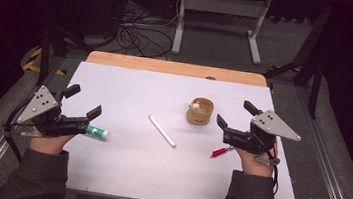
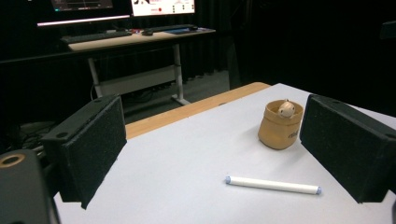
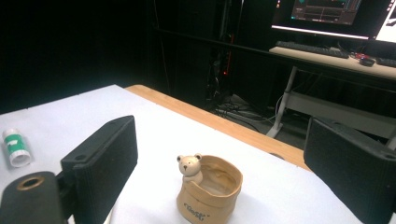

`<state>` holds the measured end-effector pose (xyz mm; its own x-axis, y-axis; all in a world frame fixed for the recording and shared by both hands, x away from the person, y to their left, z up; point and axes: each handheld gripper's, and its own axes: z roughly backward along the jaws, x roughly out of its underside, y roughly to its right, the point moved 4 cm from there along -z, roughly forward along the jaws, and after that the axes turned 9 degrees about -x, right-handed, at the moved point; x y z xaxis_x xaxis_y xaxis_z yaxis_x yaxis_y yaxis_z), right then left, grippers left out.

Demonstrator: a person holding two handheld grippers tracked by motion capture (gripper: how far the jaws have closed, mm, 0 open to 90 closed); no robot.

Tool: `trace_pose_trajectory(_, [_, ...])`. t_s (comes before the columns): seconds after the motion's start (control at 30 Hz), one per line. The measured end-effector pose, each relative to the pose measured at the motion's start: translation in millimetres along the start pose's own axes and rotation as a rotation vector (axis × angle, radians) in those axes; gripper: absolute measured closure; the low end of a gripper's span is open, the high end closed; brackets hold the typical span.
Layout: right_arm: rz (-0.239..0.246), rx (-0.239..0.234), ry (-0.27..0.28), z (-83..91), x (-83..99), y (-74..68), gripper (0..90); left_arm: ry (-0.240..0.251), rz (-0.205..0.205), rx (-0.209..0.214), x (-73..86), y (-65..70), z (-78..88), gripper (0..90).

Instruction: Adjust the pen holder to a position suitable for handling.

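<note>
A tan cup point(image 1: 200, 111) with a small bear figure on its rim stands right of the white mat's middle. A white pen point(image 1: 162, 130) lies slantwise at the centre, and a red pen point(image 1: 221, 152) lies beside the right hand. A green-and-white tube point(image 1: 97, 131) rests by the left hand. My left gripper point(image 1: 83, 101) stands open over the mat's left edge, with nothing between its jaws. My right gripper point(image 1: 235, 114) is open just right of the cup. The left gripper view shows the cup point(image 2: 280, 126) and white pen point(image 2: 273, 185) ahead. The right gripper view shows the cup point(image 3: 210, 189) close and the tube point(image 3: 17, 148) far left.
The white mat point(image 1: 122, 164) covers a wooden table whose far edge point(image 1: 168, 67) shows bare. Beyond it stand a white desk frame point(image 1: 219, 14) and tangled floor cables point(image 1: 136, 34). A desk with monitors point(image 2: 116, 35) is in the background.
</note>
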<state>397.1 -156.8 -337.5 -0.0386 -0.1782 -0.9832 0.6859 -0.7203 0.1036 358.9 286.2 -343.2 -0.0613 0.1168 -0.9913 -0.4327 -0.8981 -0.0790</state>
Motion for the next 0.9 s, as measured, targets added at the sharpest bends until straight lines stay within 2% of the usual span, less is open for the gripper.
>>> trace_pose_trajectory(0.13, [0.011,0.000,-0.024,-5.2,1.8,-2.9,12.6,0.001,-0.002,0.001,0.2,0.3,-0.3,8.1])
trace_pose_trajectory(0.3, [-0.004,-0.004,-0.036,-11.6,3.8,-7.2,17.7,-0.006,-0.006,0.007,0.9,1.4,-0.9,8.1])
trace_pose_trajectory(0.9, [0.005,-0.034,-0.108,-35.3,11.2,-23.7,20.7,-0.014,-0.011,0.012,2.2,3.9,-1.2,8.2])
